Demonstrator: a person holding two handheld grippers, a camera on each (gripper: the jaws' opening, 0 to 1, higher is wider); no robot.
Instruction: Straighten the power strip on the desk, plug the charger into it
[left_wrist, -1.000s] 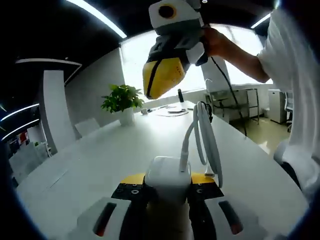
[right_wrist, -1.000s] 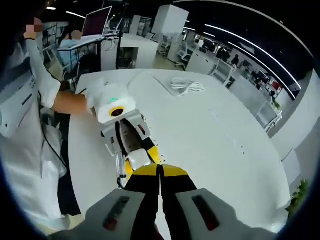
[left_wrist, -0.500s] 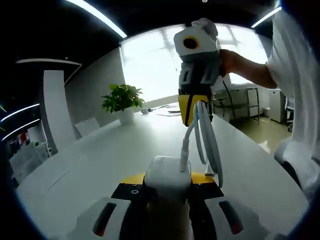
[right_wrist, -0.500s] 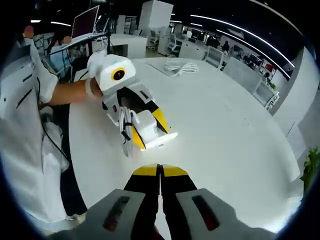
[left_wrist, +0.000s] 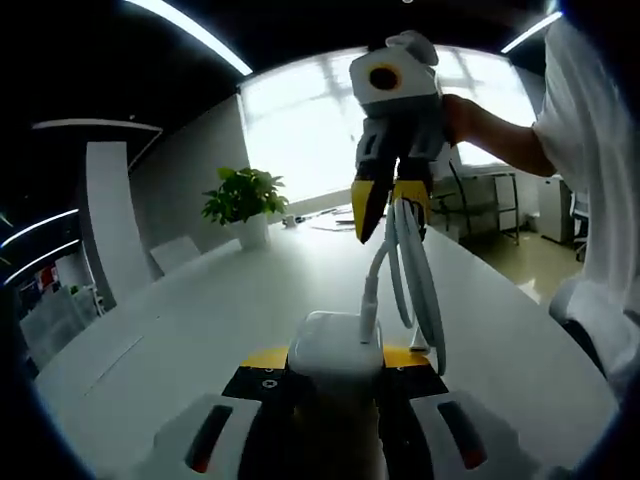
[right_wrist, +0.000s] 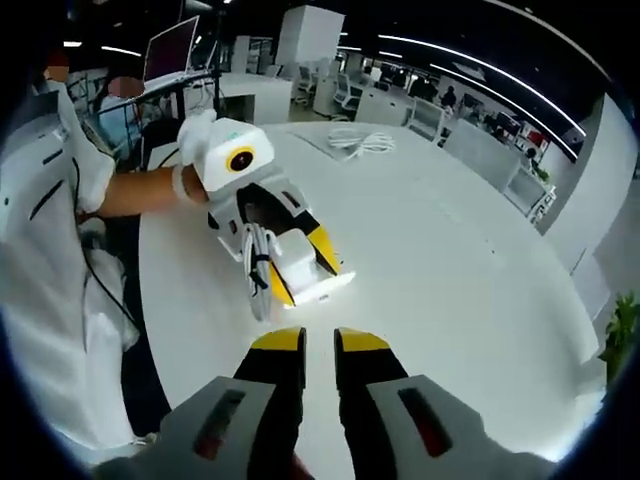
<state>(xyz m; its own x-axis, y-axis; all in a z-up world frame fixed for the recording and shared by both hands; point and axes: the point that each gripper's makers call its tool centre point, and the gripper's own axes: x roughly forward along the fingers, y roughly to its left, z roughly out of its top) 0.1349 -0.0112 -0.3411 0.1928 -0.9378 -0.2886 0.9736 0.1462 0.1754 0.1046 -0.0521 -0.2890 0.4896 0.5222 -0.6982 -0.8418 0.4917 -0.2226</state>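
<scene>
My left gripper (left_wrist: 335, 368) is shut on a white charger (left_wrist: 335, 343), held above the white desk (left_wrist: 200, 320). The charger's white cable (left_wrist: 412, 280) rises from it in a bundled loop. My right gripper (left_wrist: 390, 222) hangs over that loop, open, its yellow fingers either side of the loop's top. From the right gripper view, my right gripper (right_wrist: 320, 345) stands open a short way in front of the charger (right_wrist: 312, 282). The left gripper (right_wrist: 300, 266) holds it there, with the cable bundle (right_wrist: 258, 272) hanging beside it.
A coiled white cord (right_wrist: 360, 140) lies on a flat sheet at the desk's far end. A potted plant (left_wrist: 243, 198) stands on the desk by the window. A person's arm (right_wrist: 130, 190) and white shirt (right_wrist: 50, 300) are beside the desk edge. Office desks and a monitor (right_wrist: 185, 45) stand behind.
My right gripper has opened; half a second ago its jaws were shut. It has swung round over the cable loop. The left gripper still holds the charger.
</scene>
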